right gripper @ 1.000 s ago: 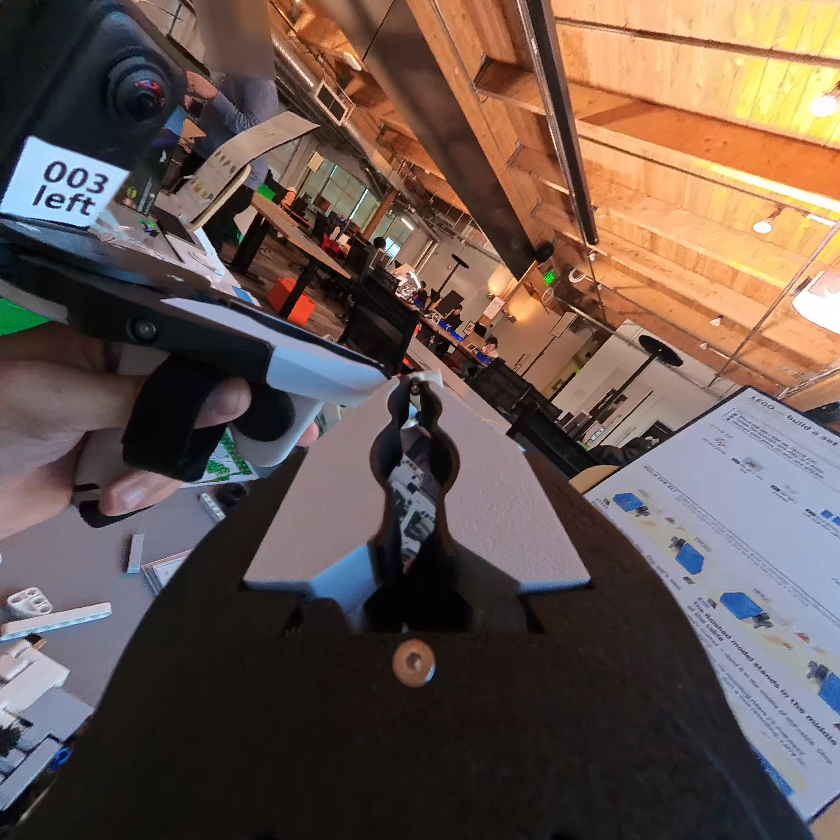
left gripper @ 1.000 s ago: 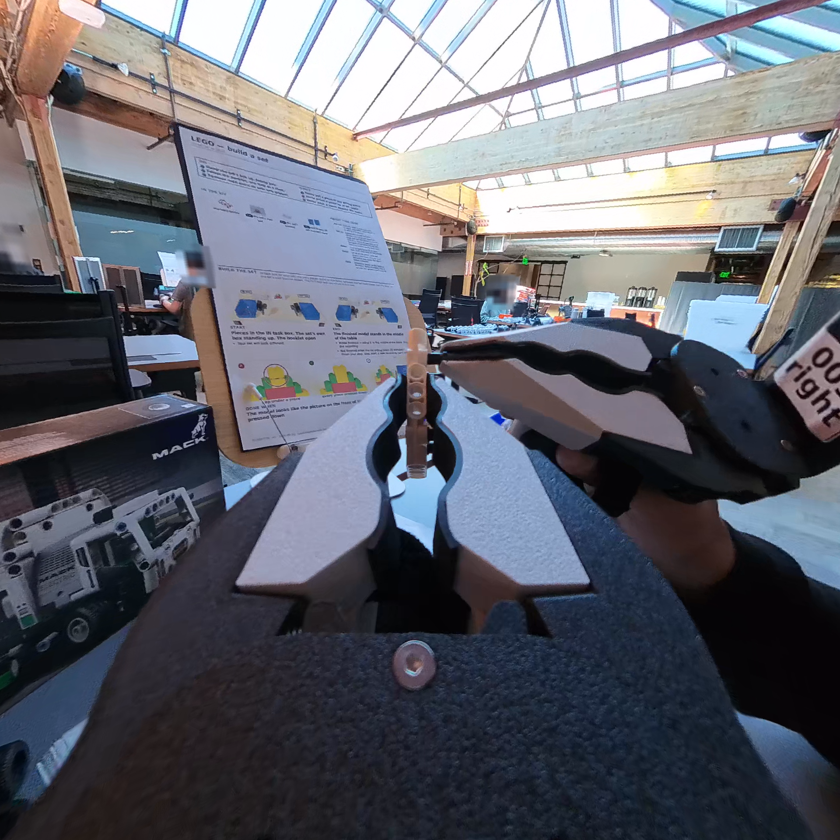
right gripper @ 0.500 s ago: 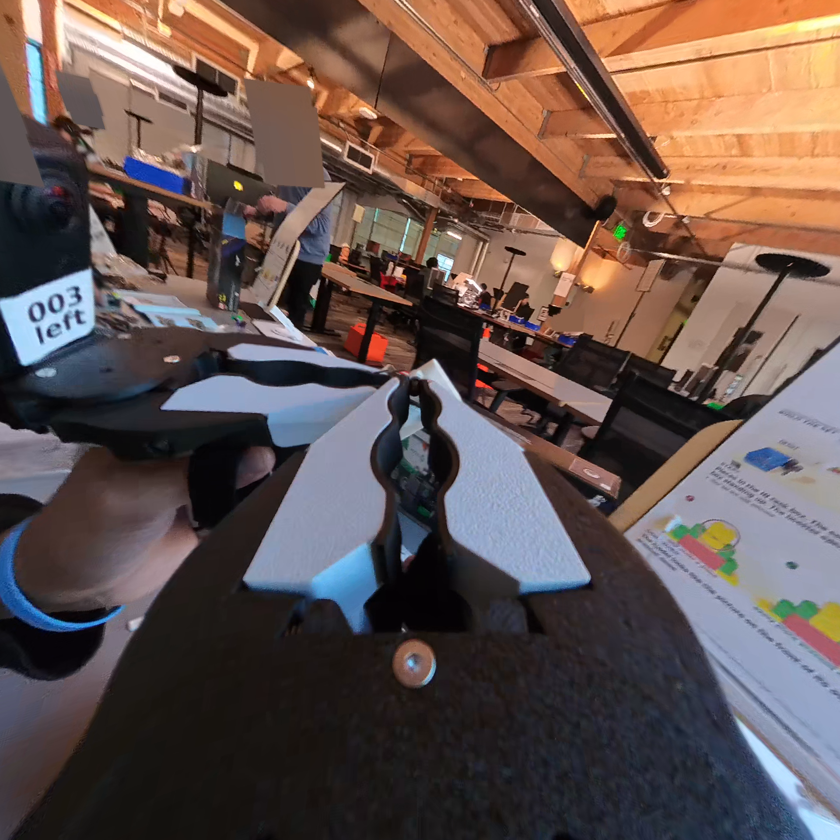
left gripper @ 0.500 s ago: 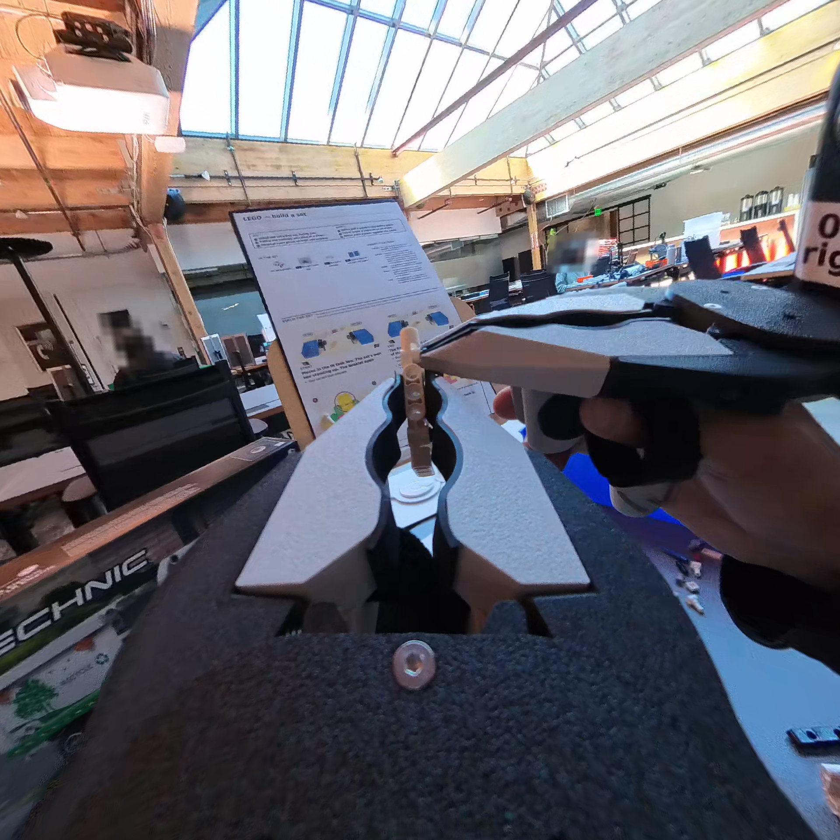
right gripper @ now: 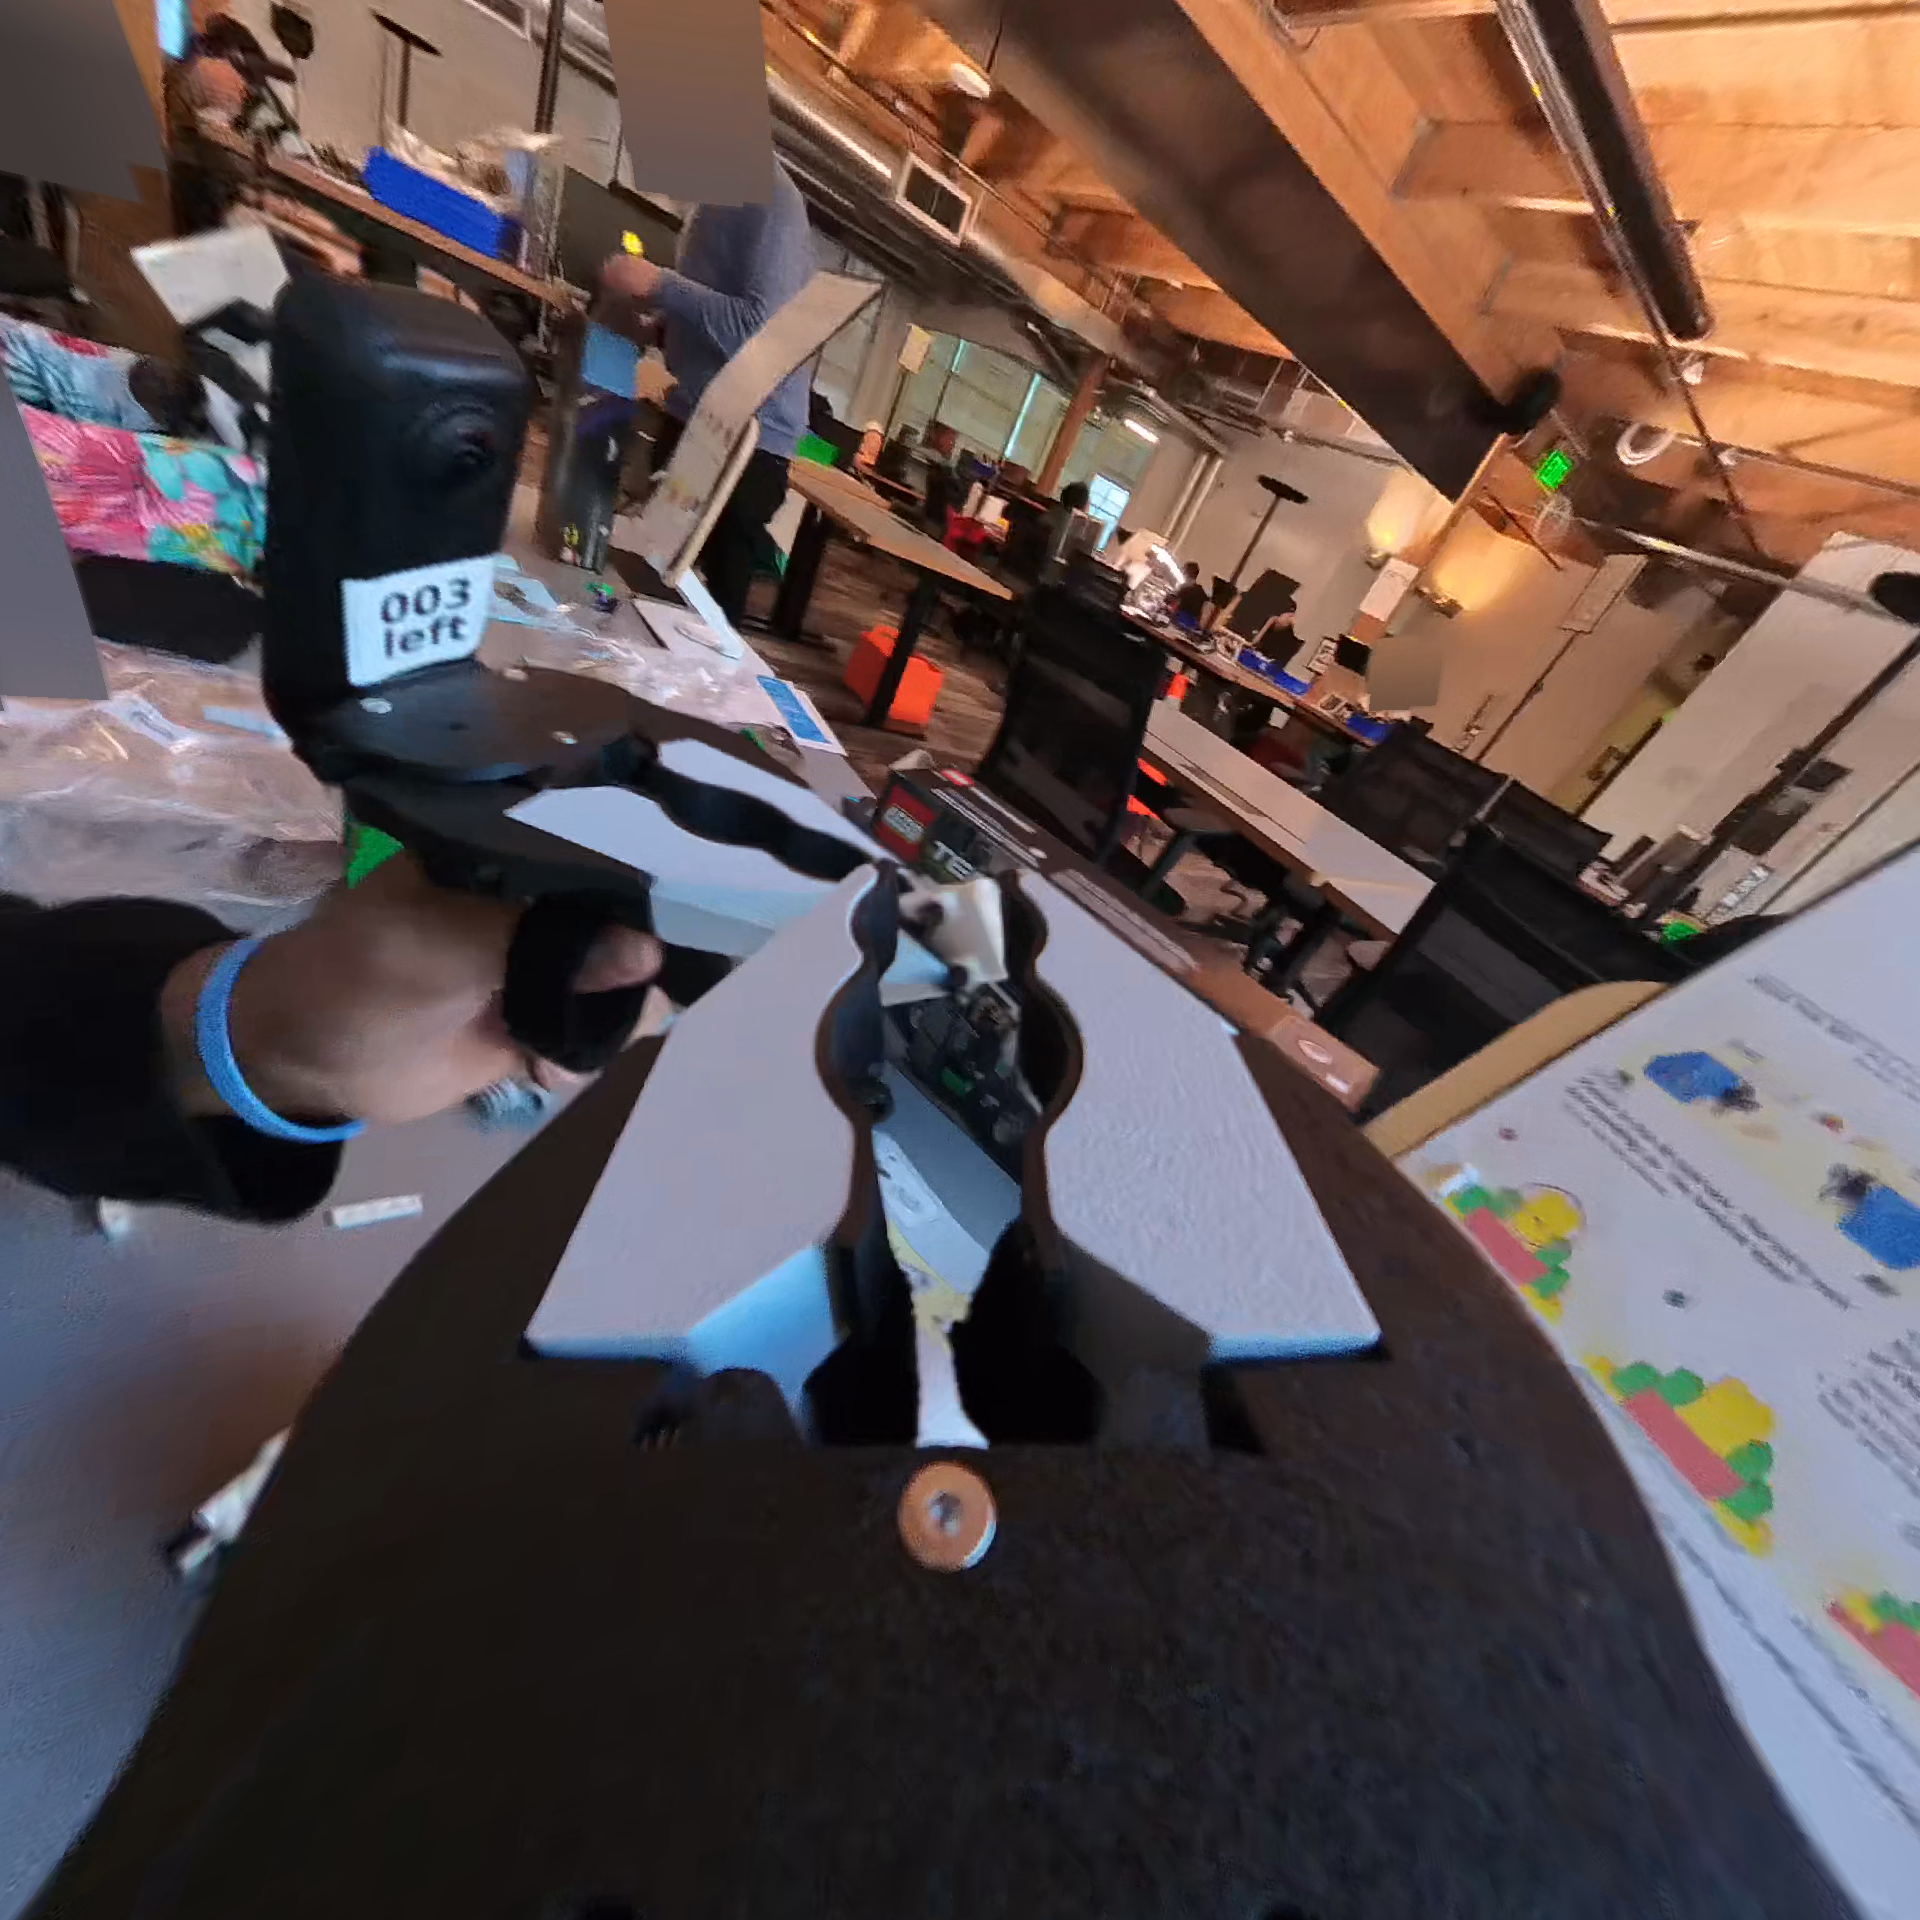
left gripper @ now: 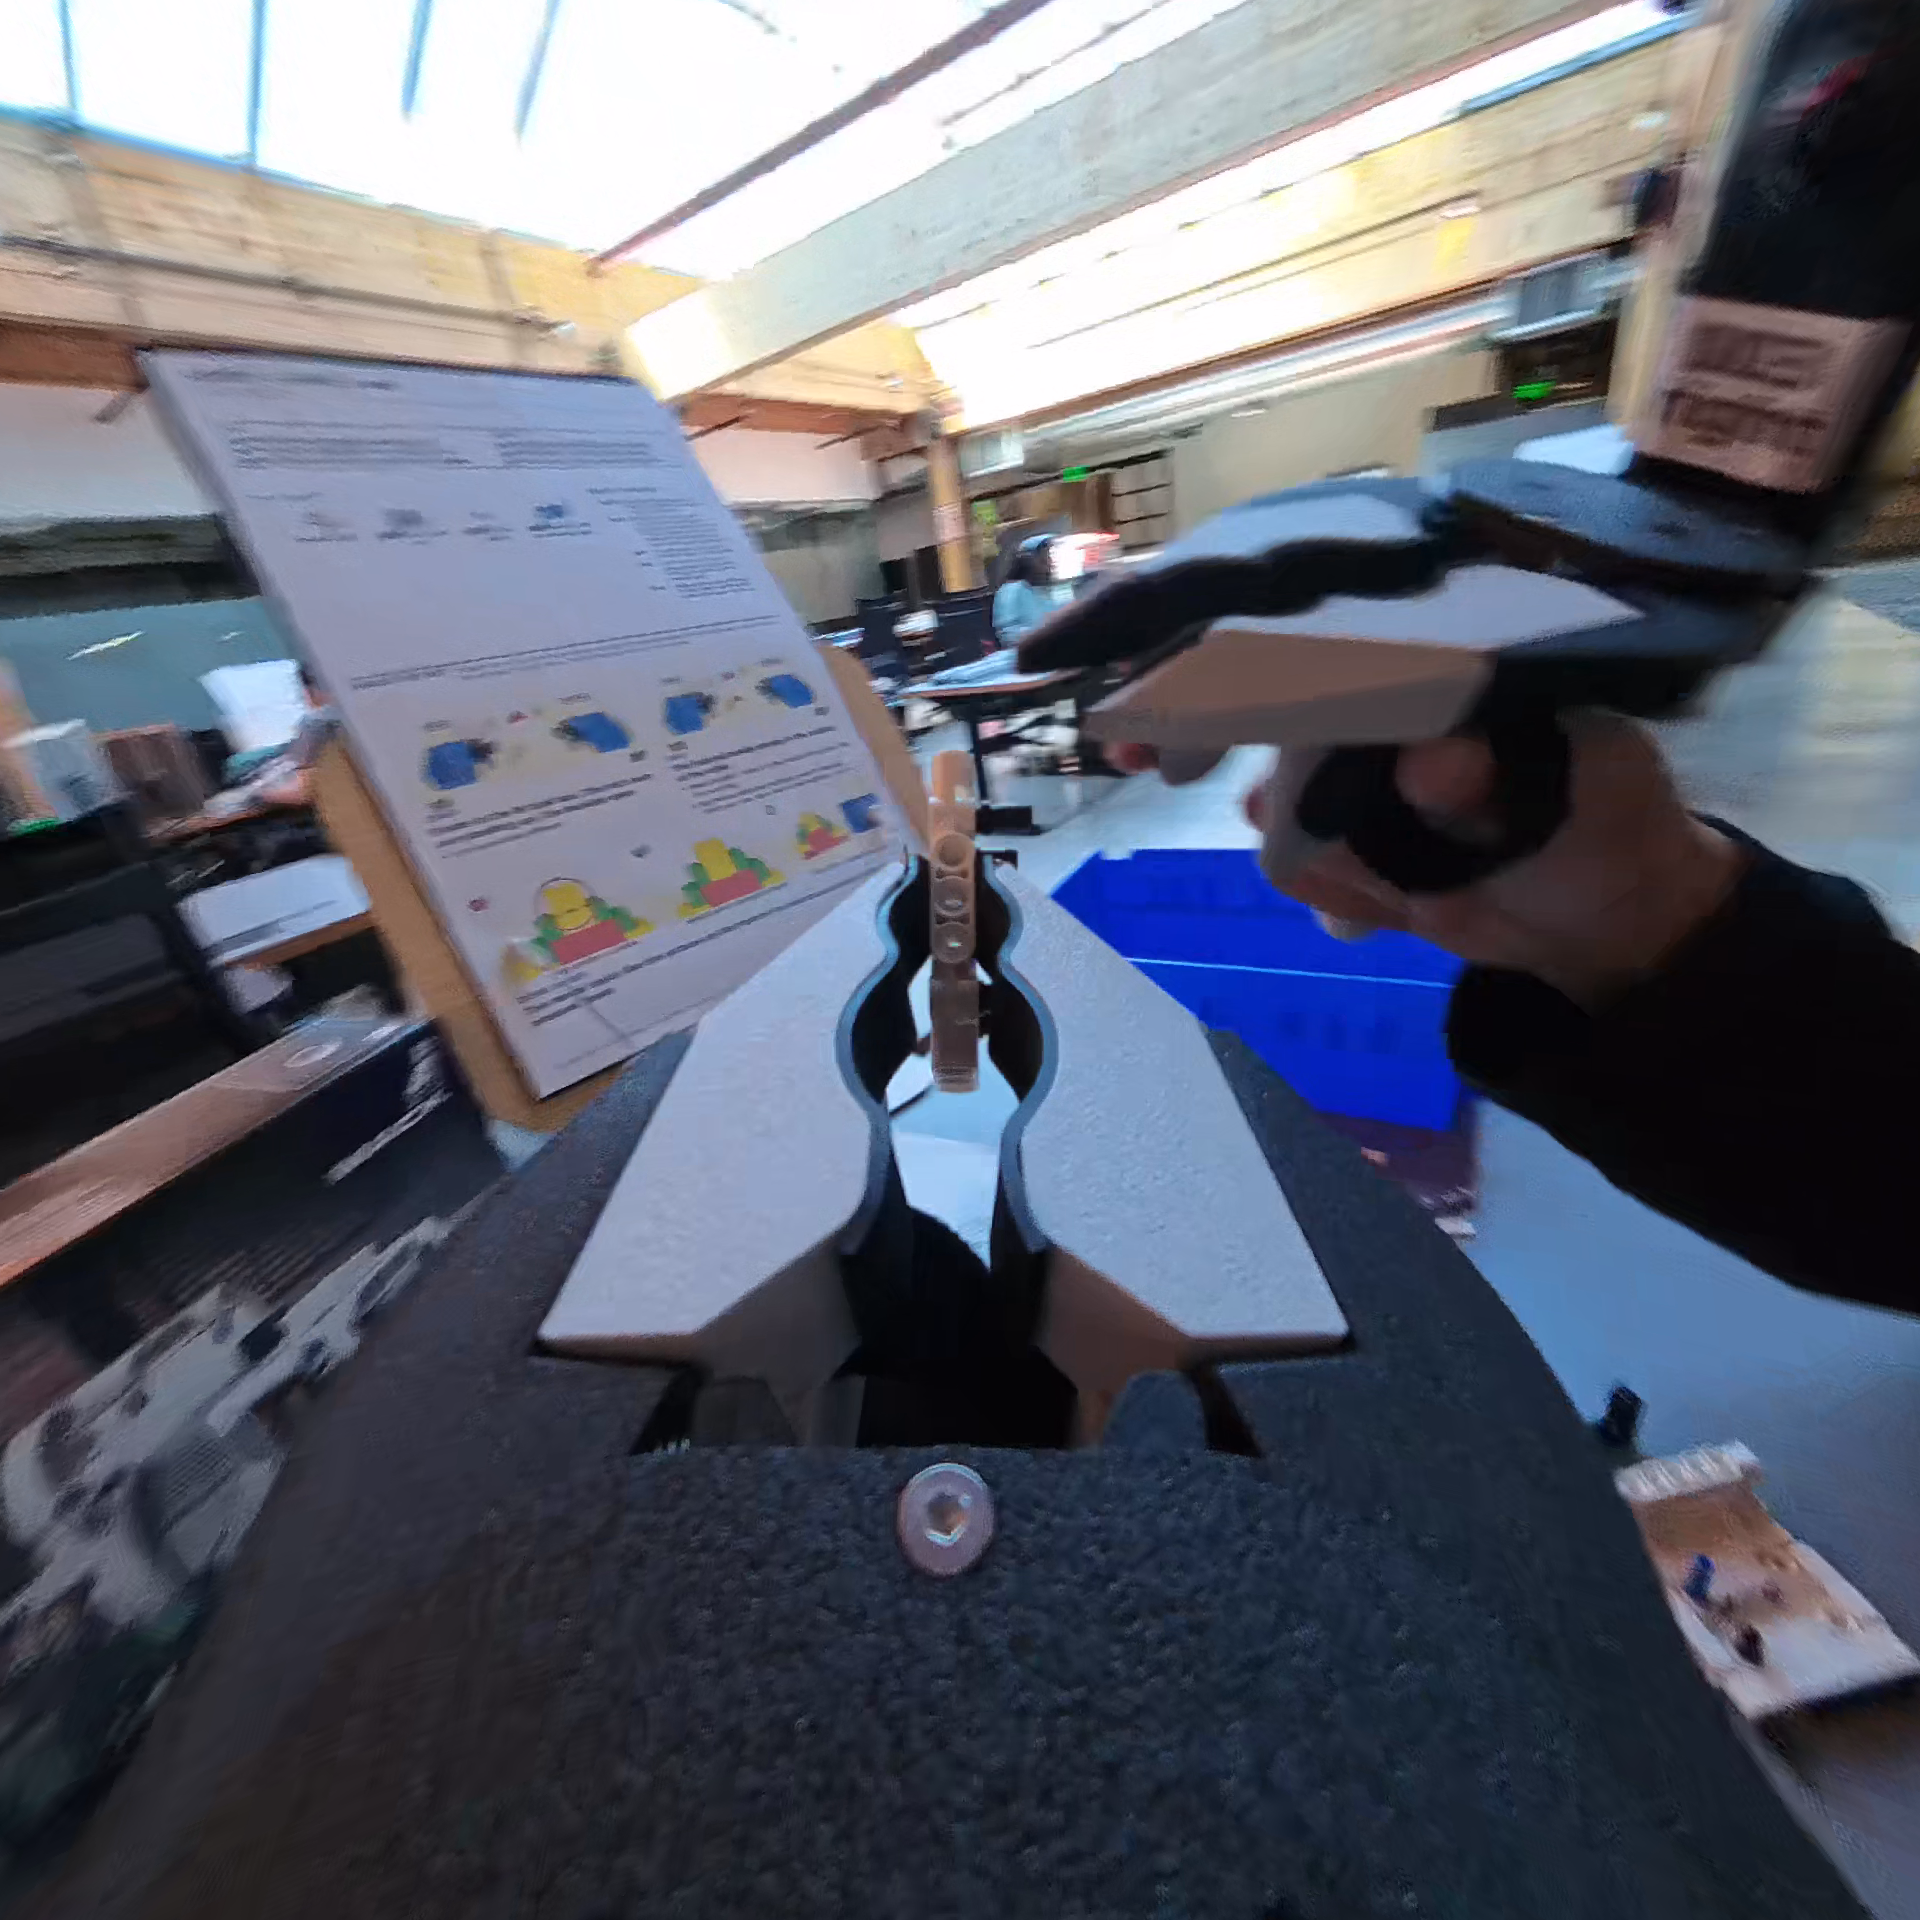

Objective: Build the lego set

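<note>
Tan beam (left gripper: 952, 914) stands upright, clamped between your left gripper's (left gripper: 951, 883) fingertips, its top poking above them, just right of the propped instruction board (left gripper: 520, 665). Your right gripper (left gripper: 1081, 665) hangs above and to the right of the beam, clear of it, fingers parted in its own view (right gripper: 951, 914). A blue bin (left gripper: 1278, 966) sits right of the board.

My left wrist view is smeared: the instruction board (left gripper: 520, 665) reads as blur, and the truck box (left gripper: 156, 1382) runs off the left edge. The right gripper (left gripper: 1049, 665) hides its tips edge-on. In my right view the pale beam (right gripper: 961, 925) is half covered by fingers.
</note>
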A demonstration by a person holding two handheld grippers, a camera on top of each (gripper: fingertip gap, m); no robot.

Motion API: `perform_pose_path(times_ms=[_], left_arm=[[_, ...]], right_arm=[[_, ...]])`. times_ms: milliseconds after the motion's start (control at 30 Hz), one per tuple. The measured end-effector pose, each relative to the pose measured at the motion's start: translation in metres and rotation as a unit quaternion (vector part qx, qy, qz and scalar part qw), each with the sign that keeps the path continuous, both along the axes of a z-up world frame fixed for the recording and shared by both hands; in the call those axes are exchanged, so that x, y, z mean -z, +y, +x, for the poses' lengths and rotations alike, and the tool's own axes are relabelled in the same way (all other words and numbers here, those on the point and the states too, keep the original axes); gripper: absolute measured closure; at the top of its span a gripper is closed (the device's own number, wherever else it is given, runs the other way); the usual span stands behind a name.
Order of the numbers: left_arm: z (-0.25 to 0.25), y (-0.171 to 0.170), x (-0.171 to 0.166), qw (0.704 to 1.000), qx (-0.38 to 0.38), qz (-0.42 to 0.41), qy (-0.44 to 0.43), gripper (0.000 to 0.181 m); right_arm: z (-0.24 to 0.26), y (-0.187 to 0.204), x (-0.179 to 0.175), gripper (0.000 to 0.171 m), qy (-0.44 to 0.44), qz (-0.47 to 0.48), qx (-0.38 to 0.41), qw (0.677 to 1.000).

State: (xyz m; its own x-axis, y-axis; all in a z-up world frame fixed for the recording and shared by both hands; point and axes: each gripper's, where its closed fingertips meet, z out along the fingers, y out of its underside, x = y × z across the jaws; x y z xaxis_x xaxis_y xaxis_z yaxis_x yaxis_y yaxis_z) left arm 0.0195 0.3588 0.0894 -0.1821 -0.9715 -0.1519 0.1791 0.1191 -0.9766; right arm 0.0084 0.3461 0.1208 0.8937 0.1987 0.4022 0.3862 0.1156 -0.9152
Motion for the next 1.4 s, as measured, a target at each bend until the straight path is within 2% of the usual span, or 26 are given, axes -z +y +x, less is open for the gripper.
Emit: perform_pose_path(times_ms=[33, 67, 100, 167, 233, 267, 600, 867, 967, 1033, 1100, 1167, 1300, 1367, 1400], left_arm=[[-0.002, -0.015, 0.001, 0.999, 0.048, 0.020, 0.001, 0.175], [-0.004, -0.032, 0.005, 0.994, 0.096, 0.047, 0.013, 0.175], [-0.006, -0.043, 0.009, 0.990, 0.117, 0.077, 0.023, 0.175], [-0.011, -0.063, 0.019, 0.978, 0.154, 0.130, 0.048, 0.175], [-0.016, -0.073, 0.022, 0.972, 0.181, 0.139, 0.060, 0.175], [-0.017, -0.076, 0.022, 0.970, 0.191, 0.136, 0.066, 0.176], [-0.025, -0.082, 0.019, 0.965, 0.220, 0.126, 0.061, 0.176], [-0.027, -0.085, 0.014, 0.968, 0.194, 0.151, 0.054, 0.175], [-0.020, -0.076, 0.005, 0.978, 0.190, 0.075, 0.044, 0.176], [-0.025, -0.064, -0.005, 0.978, 0.200, -0.053, 0.019, 0.176], [-0.038, -0.053, -0.011, 0.950, 0.231, -0.206, -0.033, 0.176], [-0.045, -0.052, -0.002, 0.913, 0.265, -0.305, -0.053, 0.175], [-0.042, -0.072, 0.027, 0.881, 0.287, -0.376, -0.030, 0.176], [-0.047, -0.078, 0.034, 0.880, 0.279, -0.384, -0.025, 0.176], [-0.051, -0.082, 0.039, 0.885, 0.271, -0.379, -0.016, 0.176]], right_arm=[[0.007, -0.005, 0.000, 0.144, -0.010, -0.008, 0.002, 1.000], [0.003, -0.011, 0.007, 0.133, -0.019, -0.030, -0.036, 0.999], [-0.007, -0.019, 0.020, 0.132, -0.023, -0.070, -0.094, 0.993], [-0.013, -0.031, 0.033, 0.126, -0.040, -0.101, -0.142, 0.984], [-0.022, -0.046, 0.039, 0.142, -0.050, -0.115, -0.191, 0.974], [-0.025, -0.051, 0.044, 0.143, -0.054, -0.132, -0.206, 0.968], [-0.031, -0.056, 0.040, 0.152, -0.051, -0.114, -0.226, 0.966], [-0.034, -0.060, 0.034, 0.154, -0.040, -0.096, -0.248, 0.963], [-0.025, -0.054, 0.024, 0.152, -0.012, -0.090, -0.199, 0.976], [-0.014, -0.054, 0.009, 0.147, 0.046, -0.046, -0.160, 0.985], [-0.006, -0.057, 0.016, 0.145, 0.140, -0.038, -0.139, 0.980], [-0.016, -0.056, 0.039, 0.144, 0.243, -0.058, -0.158, 0.955], [-0.042, -0.056, 0.071, 0.146, 0.334, -0.074, -0.191, 0.920], [-0.052, -0.062, 0.084, 0.150, 0.345, -0.088, -0.207, 0.911], [-0.053, -0.065, 0.091, 0.157, 0.355, -0.092, -0.206, 0.907]])
